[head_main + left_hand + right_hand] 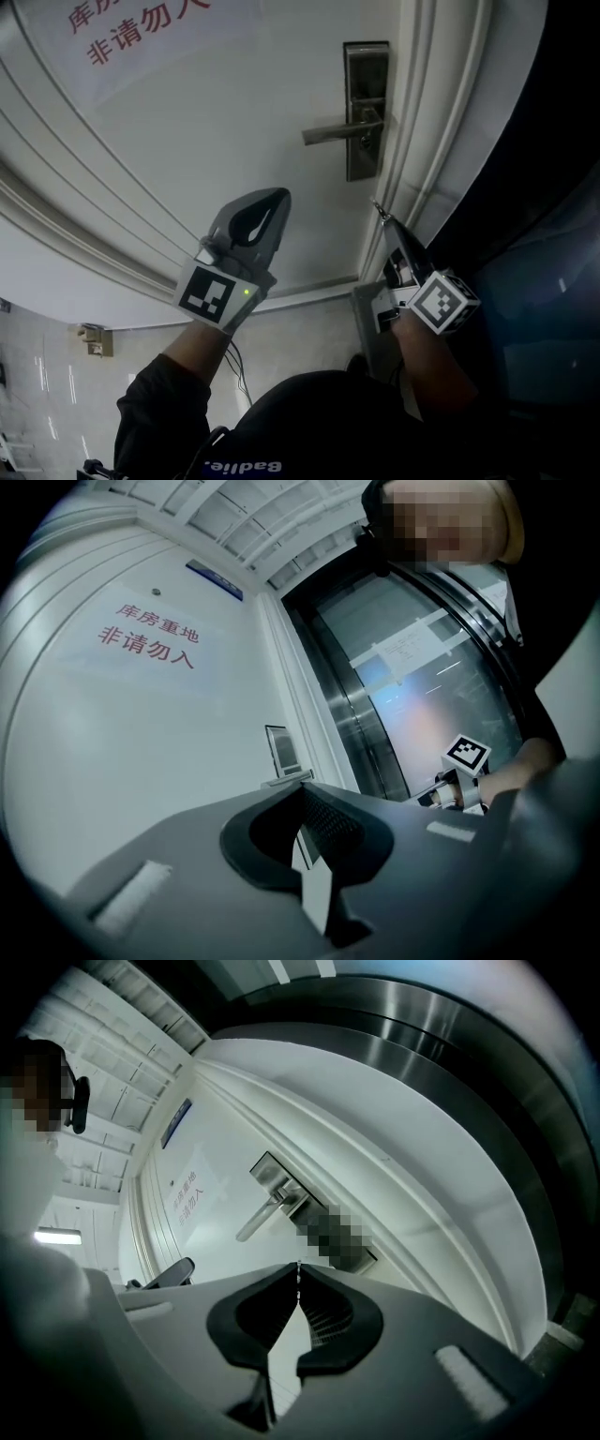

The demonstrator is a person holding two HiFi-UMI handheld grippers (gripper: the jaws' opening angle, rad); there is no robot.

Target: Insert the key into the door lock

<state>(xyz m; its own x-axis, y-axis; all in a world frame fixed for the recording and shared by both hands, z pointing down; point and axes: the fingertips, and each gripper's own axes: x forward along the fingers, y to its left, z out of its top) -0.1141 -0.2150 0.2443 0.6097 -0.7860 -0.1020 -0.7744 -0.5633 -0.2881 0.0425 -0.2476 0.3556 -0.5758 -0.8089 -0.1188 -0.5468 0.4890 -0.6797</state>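
The steel lock plate (366, 66) with its lever handle (336, 133) sits on the white door (216, 122). My right gripper (383, 217) is below the plate, close to the door's edge, shut on a thin metal key (378, 207) that sticks out toward the lock. In the right gripper view the key (299, 1267) shows as a sliver at the closed tips, with the lock plate (273, 1175) and handle (257, 1222) ahead. My left gripper (277, 195) hangs left of the handle, shut and holding nothing, its tips (302, 786) meeting in front of the lock plate (281, 750).
A notice in red print (131, 28) is stuck on the door's upper left. The moulded door frame (422, 141) runs right of the lock, with a dark glass-and-steel panel (394, 696) beyond it. A small wall box (92, 338) is at lower left.
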